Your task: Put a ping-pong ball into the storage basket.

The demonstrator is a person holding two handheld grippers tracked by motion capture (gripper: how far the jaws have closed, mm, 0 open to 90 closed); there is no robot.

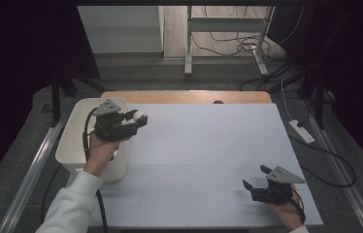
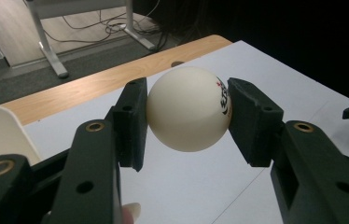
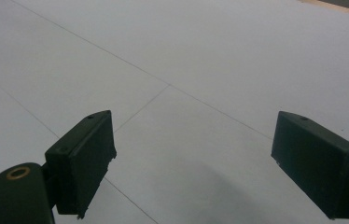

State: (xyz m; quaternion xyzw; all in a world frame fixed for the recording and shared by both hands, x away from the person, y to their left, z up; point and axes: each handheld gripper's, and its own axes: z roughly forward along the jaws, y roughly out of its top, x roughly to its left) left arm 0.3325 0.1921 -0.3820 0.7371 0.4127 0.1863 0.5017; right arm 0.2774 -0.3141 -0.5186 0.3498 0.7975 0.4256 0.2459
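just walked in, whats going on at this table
A person holds a hand-held gripper in each hand. The left hand-held gripper is shut on a white ball, beside a white bin at the table's left edge. The right hand-held gripper is open over the white table.

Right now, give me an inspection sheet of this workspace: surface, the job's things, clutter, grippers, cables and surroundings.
Surface: white sheet over a wooden table; faint seam lines, bare in the middle.
Job's things: white ball with printed marks, held off the table; white bin at the table's left edge.
Clutter: nothing seen.
Grippers: left gripper shut on the ball, beside the bin's far right corner; right gripper open, fingers apart with nothing between, low over the near right of the sheet.
Cables: black cable trails from the left gripper; loose cables on the floor beyond; a power strip at right.
Surroundings: white frame legs behind, dark at both sides.
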